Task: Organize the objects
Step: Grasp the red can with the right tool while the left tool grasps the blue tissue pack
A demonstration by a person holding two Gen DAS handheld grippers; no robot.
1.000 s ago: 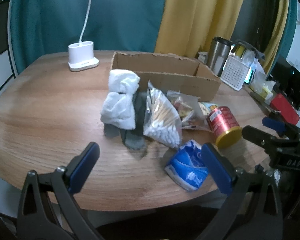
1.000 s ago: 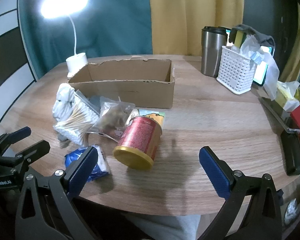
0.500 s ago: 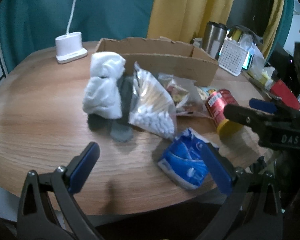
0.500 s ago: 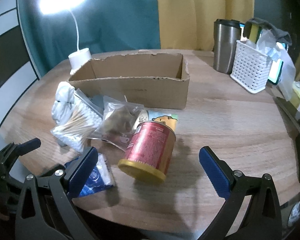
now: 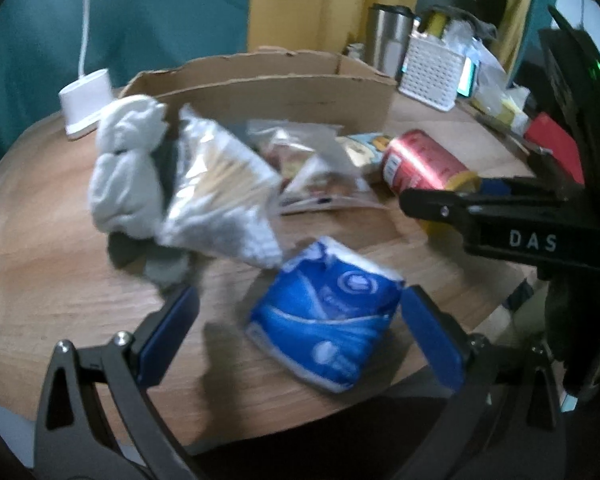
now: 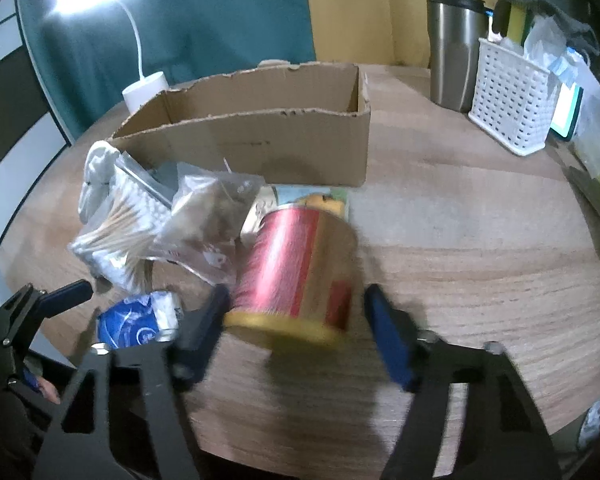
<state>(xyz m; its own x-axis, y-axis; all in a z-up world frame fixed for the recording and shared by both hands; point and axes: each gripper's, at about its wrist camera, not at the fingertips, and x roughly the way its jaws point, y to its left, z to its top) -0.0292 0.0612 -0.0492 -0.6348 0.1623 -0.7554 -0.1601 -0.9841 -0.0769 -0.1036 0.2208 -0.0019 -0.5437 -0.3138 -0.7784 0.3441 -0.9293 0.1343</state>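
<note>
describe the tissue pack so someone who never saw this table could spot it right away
Start at the open cardboard box on the round wooden table; a heap of small items lies in front of it. Nearest the table edge, between the left gripper fingers, lies the tissue pack: the only blue-and-white soft wrapper there.

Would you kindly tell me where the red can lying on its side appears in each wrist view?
Left wrist: red can at right of centre, beyond the blue tissue pack.
Right wrist: red can at lower centre, between the right gripper fingers.
Shared landmark: cardboard box behind it.
</note>
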